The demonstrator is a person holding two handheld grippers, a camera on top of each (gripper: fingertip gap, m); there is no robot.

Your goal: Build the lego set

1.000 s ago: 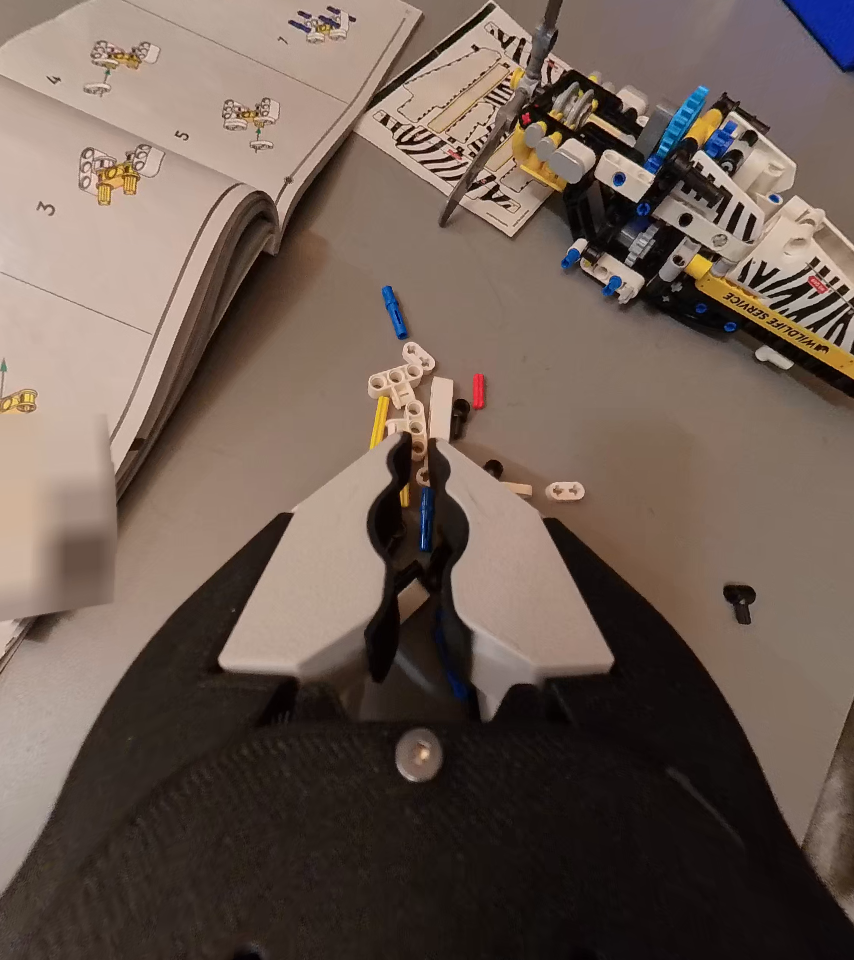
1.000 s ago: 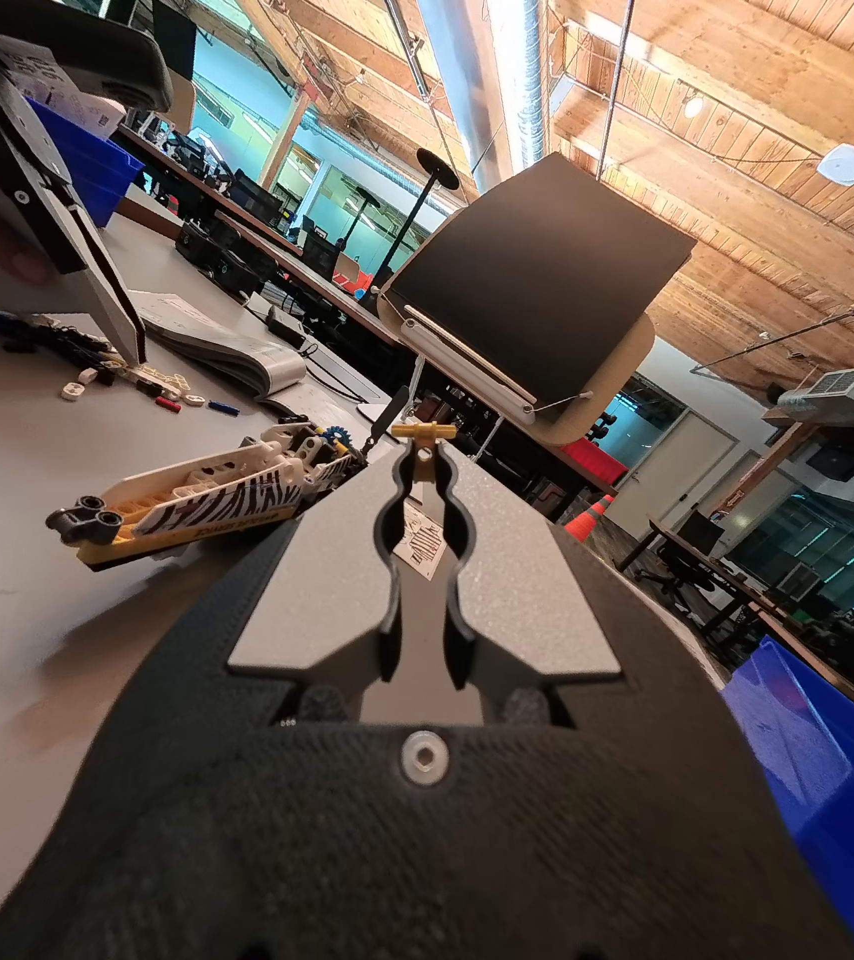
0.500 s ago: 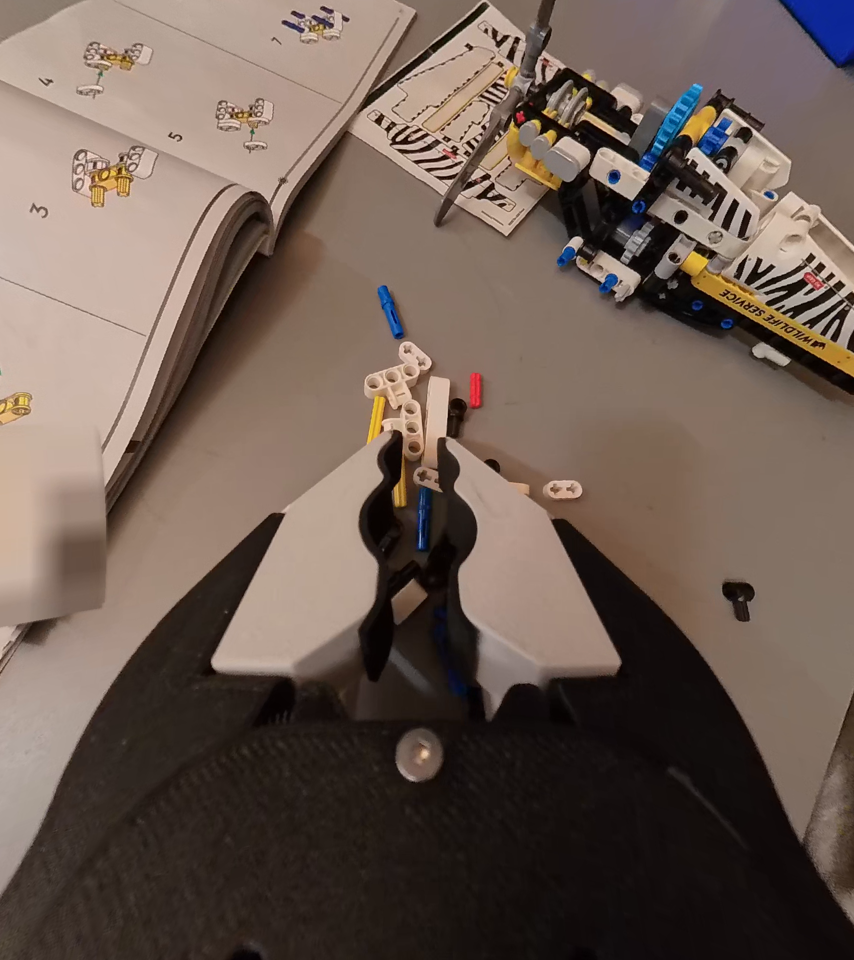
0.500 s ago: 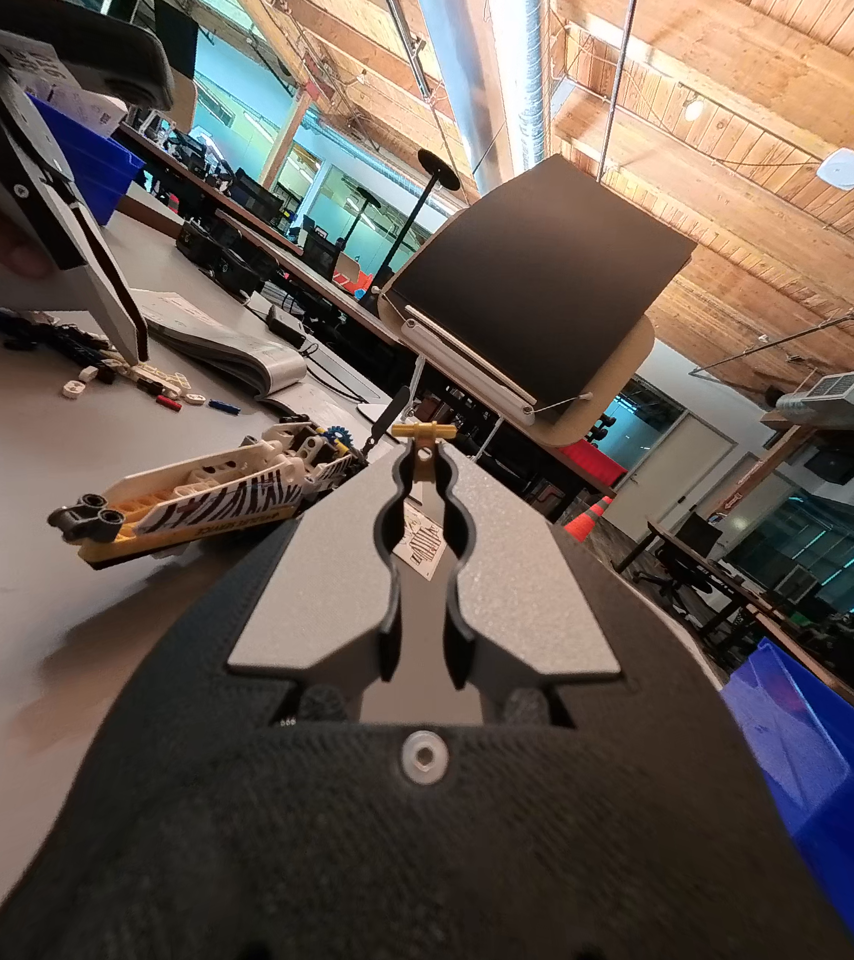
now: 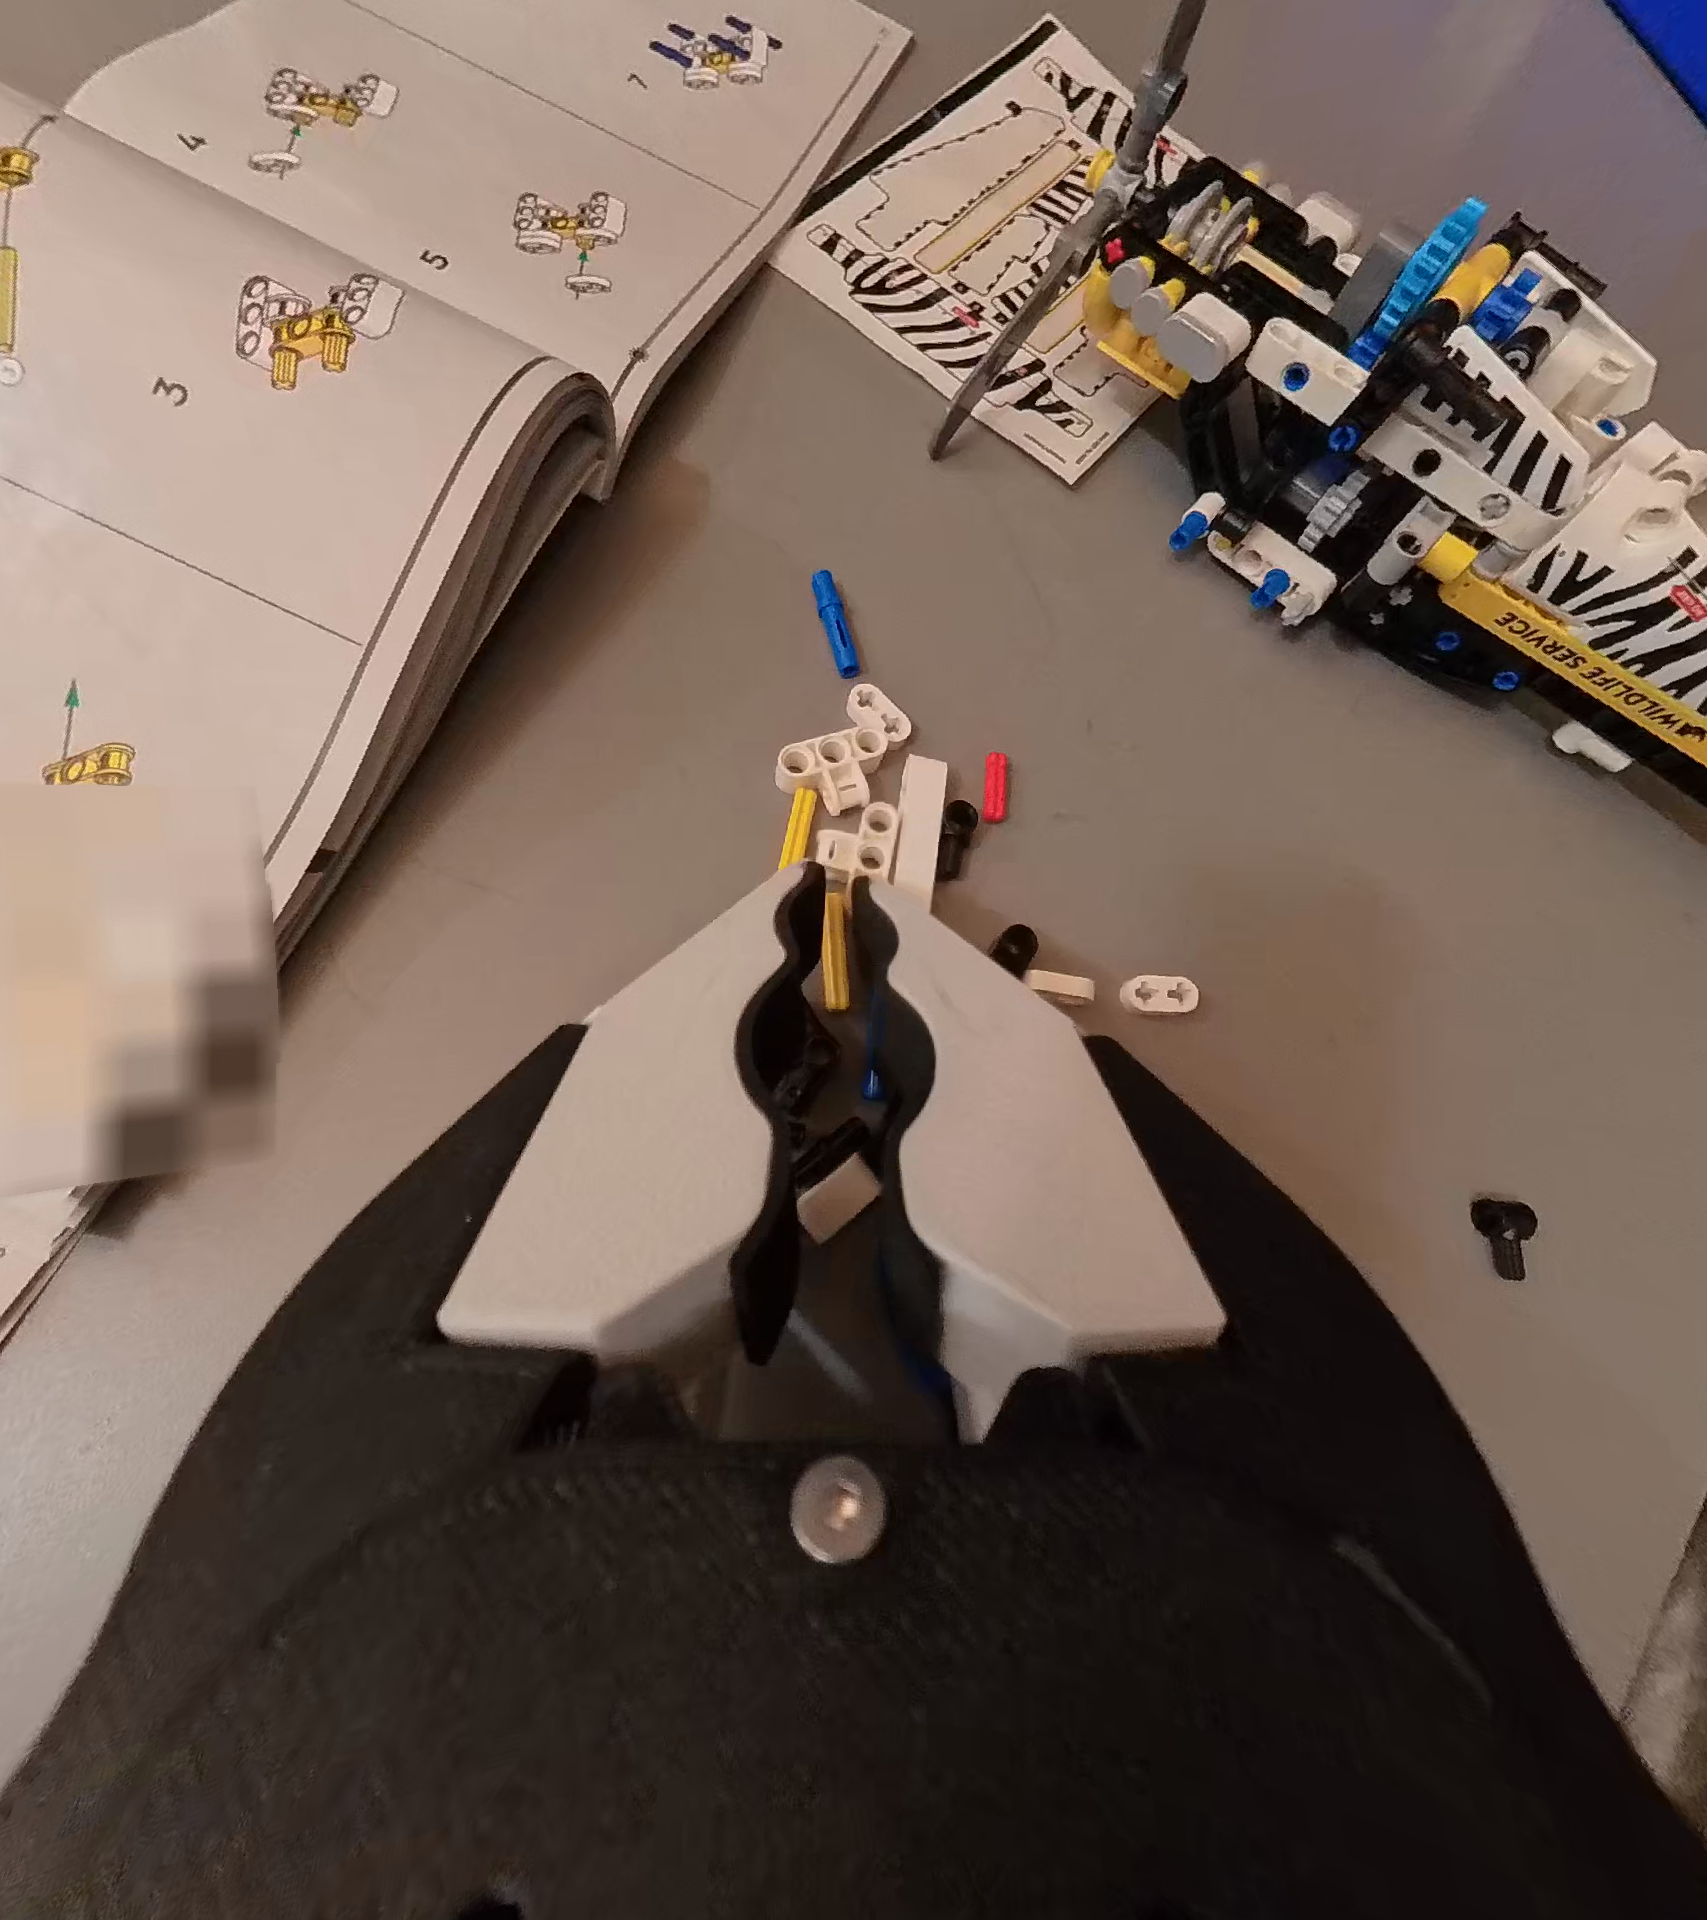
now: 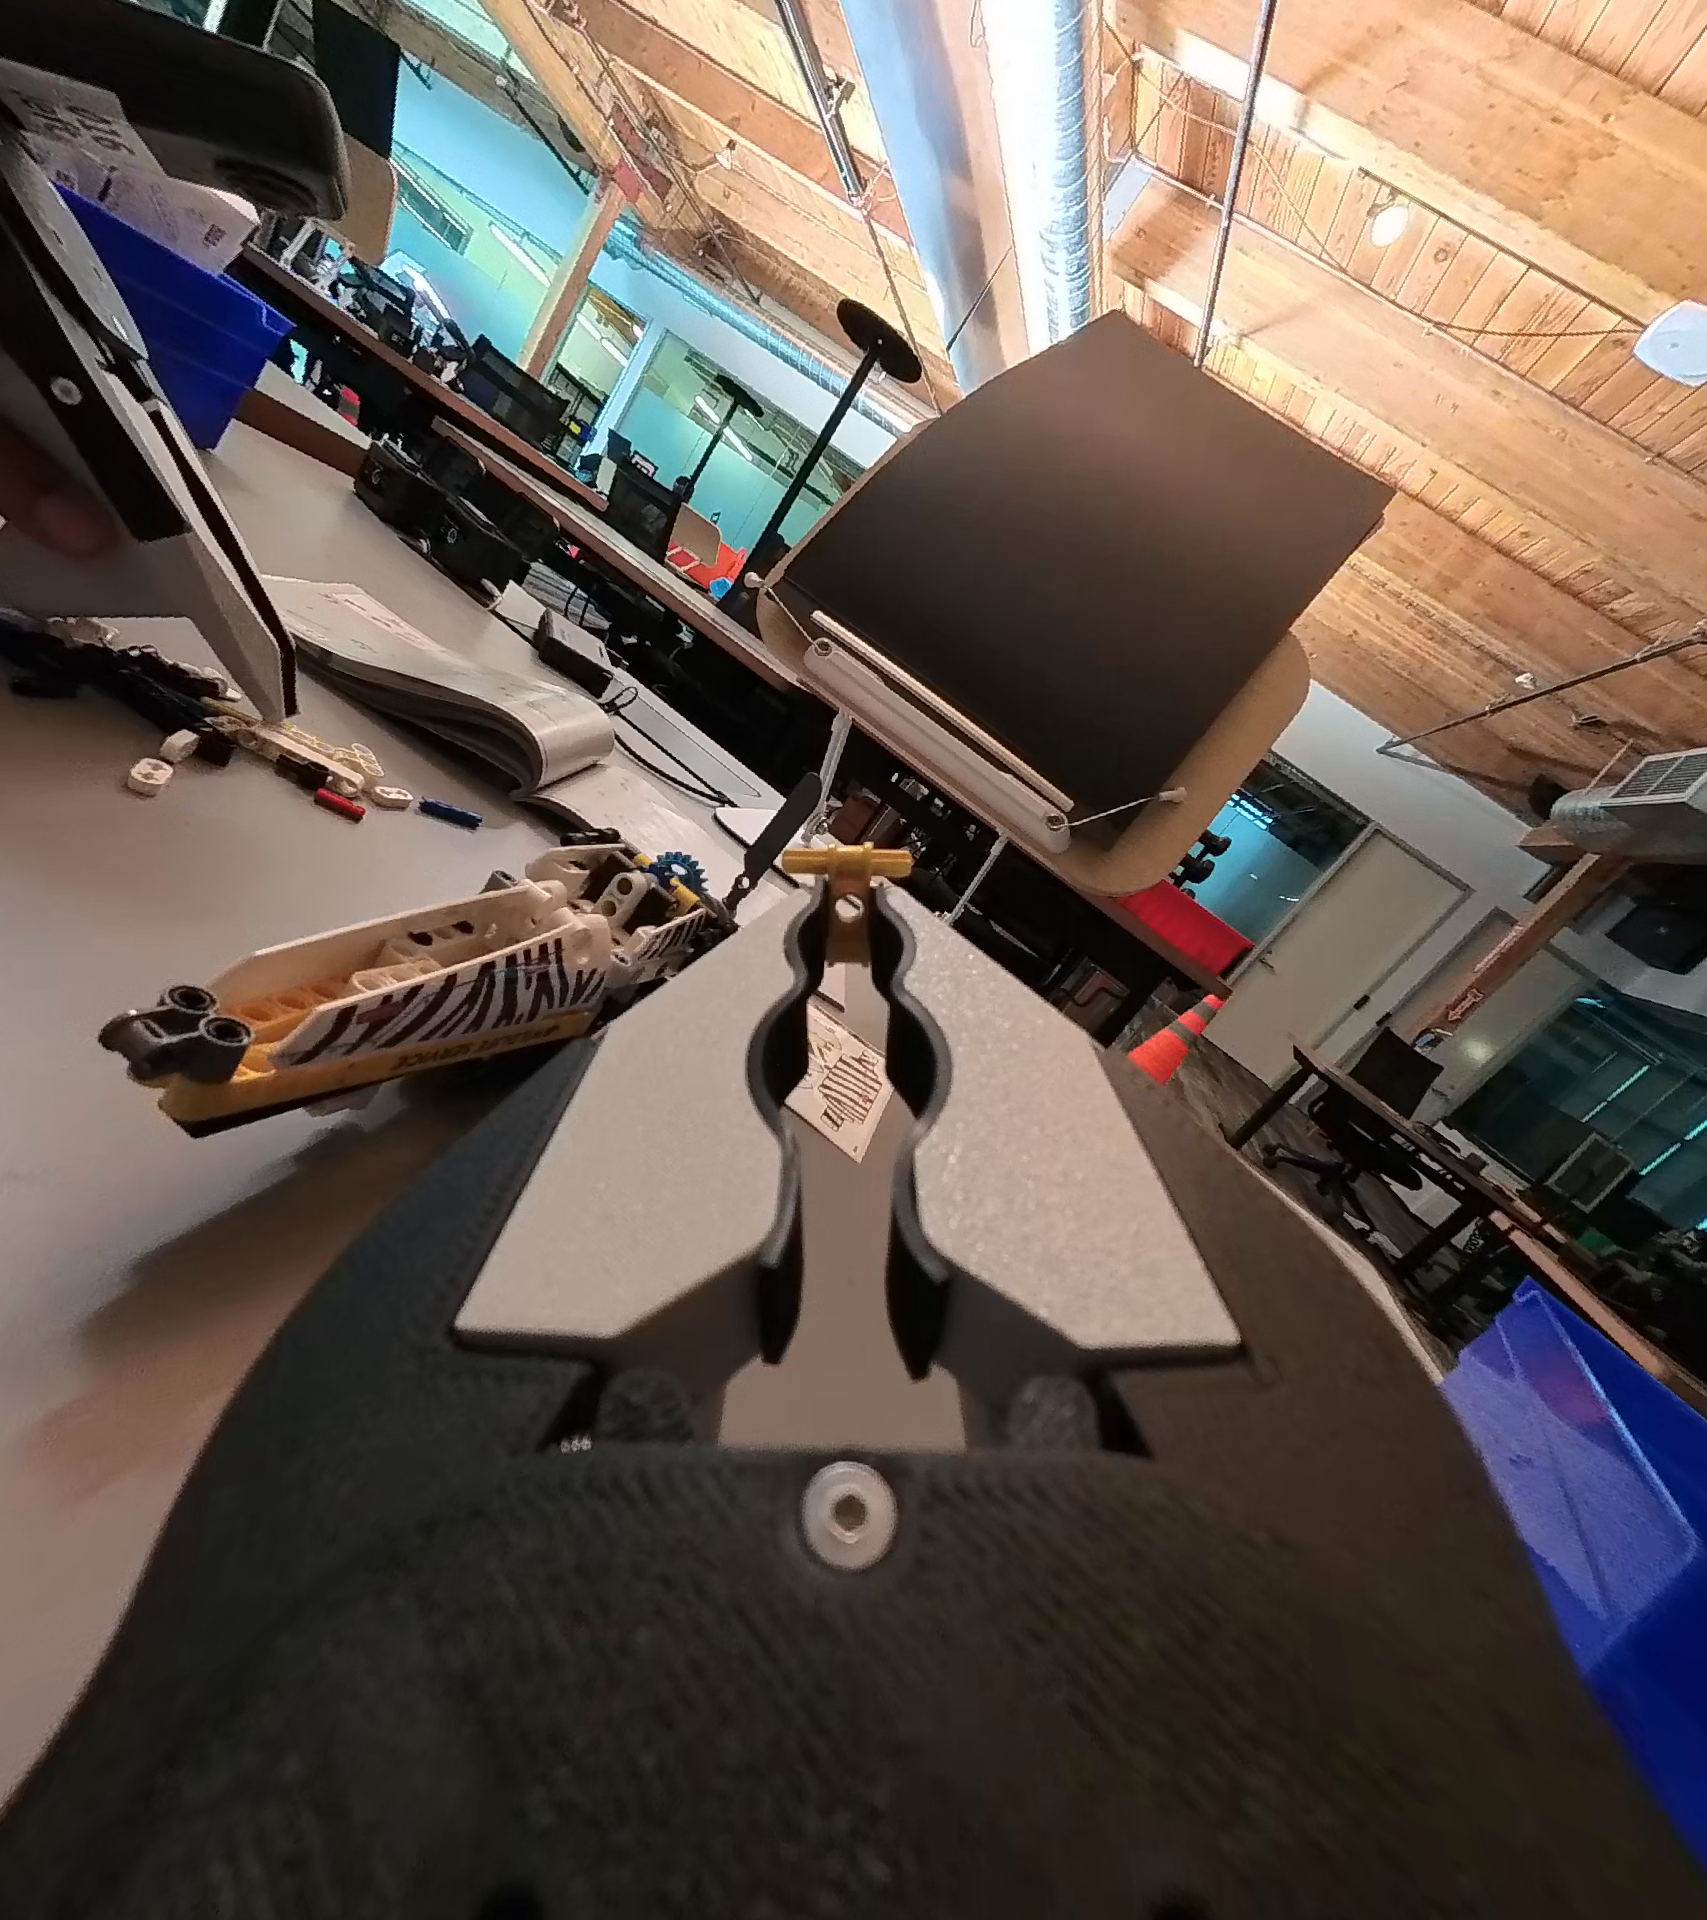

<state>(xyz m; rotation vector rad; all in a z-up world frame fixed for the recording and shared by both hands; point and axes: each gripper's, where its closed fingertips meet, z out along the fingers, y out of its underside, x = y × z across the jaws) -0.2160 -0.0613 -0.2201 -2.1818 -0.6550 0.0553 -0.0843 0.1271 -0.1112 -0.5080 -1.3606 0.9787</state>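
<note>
Trouble could come if the nearly closed left tongs (image 5: 836, 883), maybe pinching nothing, knock the loose pieces (image 5: 854, 790) on the surface (image 5: 1244, 1039), or the right tongs (image 6: 847, 912) drop their yellow piece (image 6: 847, 883).

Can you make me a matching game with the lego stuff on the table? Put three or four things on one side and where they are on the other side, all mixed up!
Things:
1. red pin
2. yellow piece
3. sticker sheet
4. lone black pin

Places:
A. pinched at the tip of the right gripper
B. by itself on the grey table, away from the pile
C. under the propeller end of the zebra-striped model
D. at the right edge of the small pile, beside a white beam

Pairs: 1-D, 2-A, 3-C, 4-B
</note>
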